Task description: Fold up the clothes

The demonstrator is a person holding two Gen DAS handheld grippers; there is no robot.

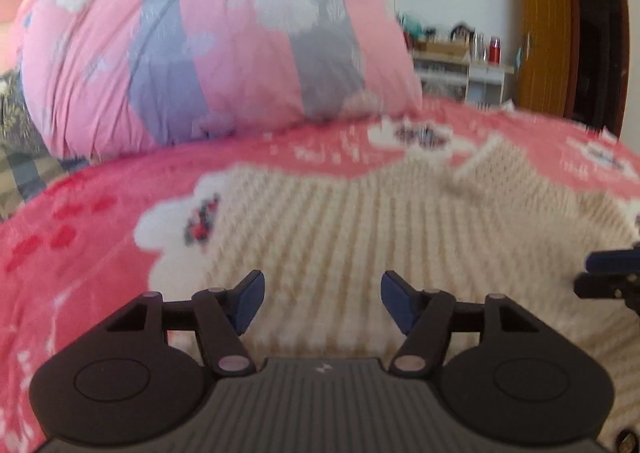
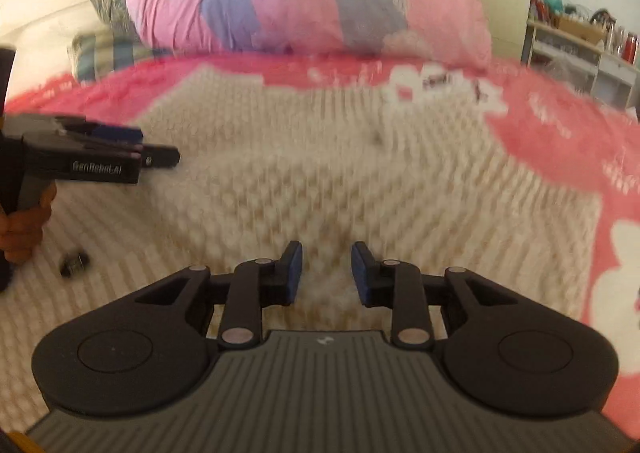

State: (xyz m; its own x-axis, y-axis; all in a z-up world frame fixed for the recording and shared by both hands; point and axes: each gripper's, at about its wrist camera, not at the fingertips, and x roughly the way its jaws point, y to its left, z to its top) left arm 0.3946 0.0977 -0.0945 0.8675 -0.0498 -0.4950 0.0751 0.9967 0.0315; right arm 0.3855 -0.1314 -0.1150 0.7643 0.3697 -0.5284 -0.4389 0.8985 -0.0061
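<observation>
Cream knit sweater [image 1: 360,229] is lying spread on the pink bedspread [image 1: 80,221], in front of a big pink-and-grey duvet bundle [image 1: 208,53]. Both grippers hover over it holding nothing: left gripper [image 1: 322,303] jaws wide apart, right gripper [image 2: 326,273] jaws narrower, with a gap between them.

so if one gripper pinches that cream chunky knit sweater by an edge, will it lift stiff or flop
Probably flop: the cream chunky knit sweater lies limp, following the pink blanket. Its thick ribbed knit suggests some weight, so it would likely sag and stretch. The coarse texture should grip well, not slip.
</observation>
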